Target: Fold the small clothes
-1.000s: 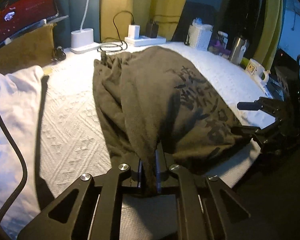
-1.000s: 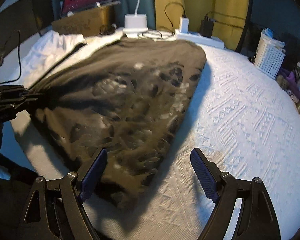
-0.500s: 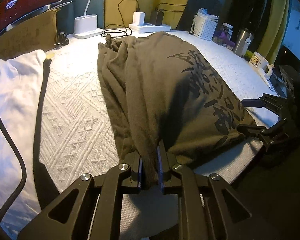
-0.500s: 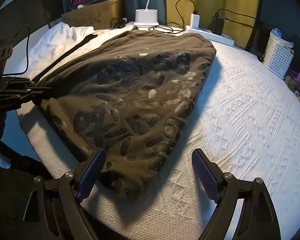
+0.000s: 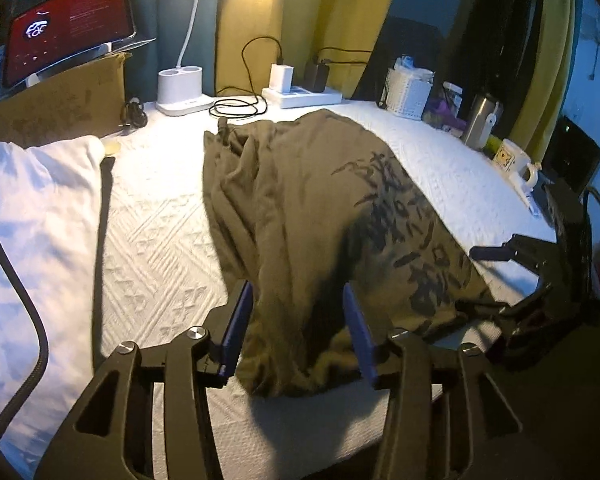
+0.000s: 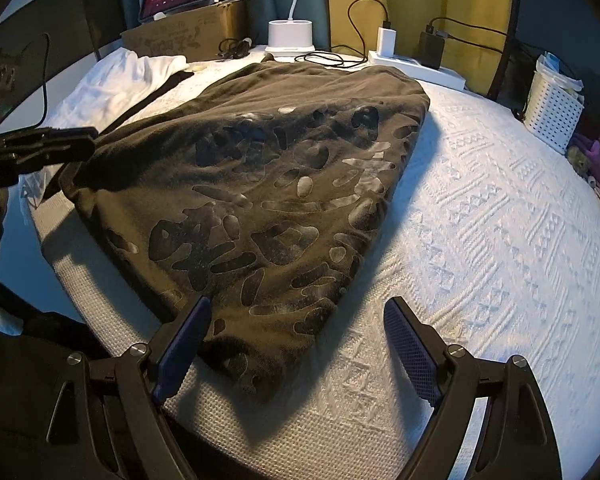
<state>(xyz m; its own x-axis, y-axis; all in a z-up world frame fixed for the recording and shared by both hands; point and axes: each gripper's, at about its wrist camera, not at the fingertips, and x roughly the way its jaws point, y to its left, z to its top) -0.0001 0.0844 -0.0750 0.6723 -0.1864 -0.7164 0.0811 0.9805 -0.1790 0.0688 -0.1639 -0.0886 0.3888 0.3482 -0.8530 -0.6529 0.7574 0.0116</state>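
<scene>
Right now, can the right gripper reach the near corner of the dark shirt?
Probably yes. The right gripper is open, and the corner of the dark shirt lies flat on the white bedspread between its fingers, with nothing covering it.

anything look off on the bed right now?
Mostly the olive shirt: it lies skewed across the white bedspread, its left edge bunched into ridges, its near corner at the mattress edge. The left gripper has just been opening, with cloth between the pads. Nothing spilled or damaged.
</scene>
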